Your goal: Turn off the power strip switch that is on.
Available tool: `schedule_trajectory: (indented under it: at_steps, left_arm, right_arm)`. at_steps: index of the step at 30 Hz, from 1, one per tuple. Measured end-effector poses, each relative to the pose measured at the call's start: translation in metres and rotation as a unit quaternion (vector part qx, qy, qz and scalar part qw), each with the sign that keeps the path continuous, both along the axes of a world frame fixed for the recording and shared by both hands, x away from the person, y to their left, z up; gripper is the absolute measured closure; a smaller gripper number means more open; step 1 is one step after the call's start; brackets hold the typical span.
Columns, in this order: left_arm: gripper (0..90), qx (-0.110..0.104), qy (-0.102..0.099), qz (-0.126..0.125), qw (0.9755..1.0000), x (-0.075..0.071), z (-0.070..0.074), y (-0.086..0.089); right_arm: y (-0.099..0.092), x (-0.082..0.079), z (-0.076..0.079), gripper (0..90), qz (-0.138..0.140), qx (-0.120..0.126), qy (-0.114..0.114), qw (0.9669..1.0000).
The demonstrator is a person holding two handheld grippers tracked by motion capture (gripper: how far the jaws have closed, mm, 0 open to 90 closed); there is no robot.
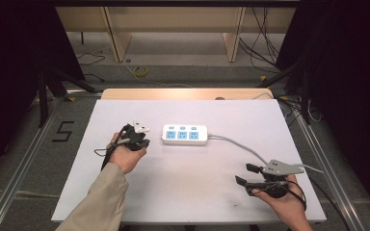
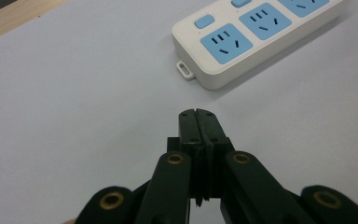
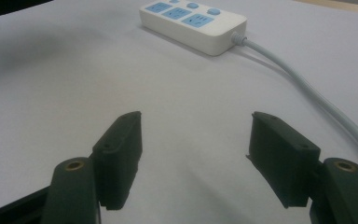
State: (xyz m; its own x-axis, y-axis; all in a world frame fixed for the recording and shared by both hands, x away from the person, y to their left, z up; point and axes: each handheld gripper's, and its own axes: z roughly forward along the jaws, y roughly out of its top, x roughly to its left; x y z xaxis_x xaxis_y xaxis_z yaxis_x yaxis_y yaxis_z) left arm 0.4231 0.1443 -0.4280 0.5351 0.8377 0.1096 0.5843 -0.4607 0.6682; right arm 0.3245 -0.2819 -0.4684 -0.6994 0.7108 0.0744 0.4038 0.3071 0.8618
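Note:
A white power strip with blue sockets lies flat in the middle of the white table. Its grey cable runs off to the right. My left gripper sits just left of the strip, pointing at its near end. Its jaws are pressed together with nothing between them. My right gripper hovers near the table's front right, below the cable. It stands open and holds nothing, facing the strip with the cable passing to its right.
A wooden strip borders the table's far edge. Beyond it are wooden legs and loose cables on the floor. A "5" marking lies on the floor at left. Dark curtains flank both sides.

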Motion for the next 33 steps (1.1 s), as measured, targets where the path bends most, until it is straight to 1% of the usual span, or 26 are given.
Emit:
schedule_trajectory:
  at_steps: [33]
  left_arm:
    - [89.9,-0.004,0.004,-0.001,1.0000,0.017,0.005,-0.012]
  right_arm:
    - [0.000,0.000,0.000,35.5,0.000,0.001,0.000,1.0000]
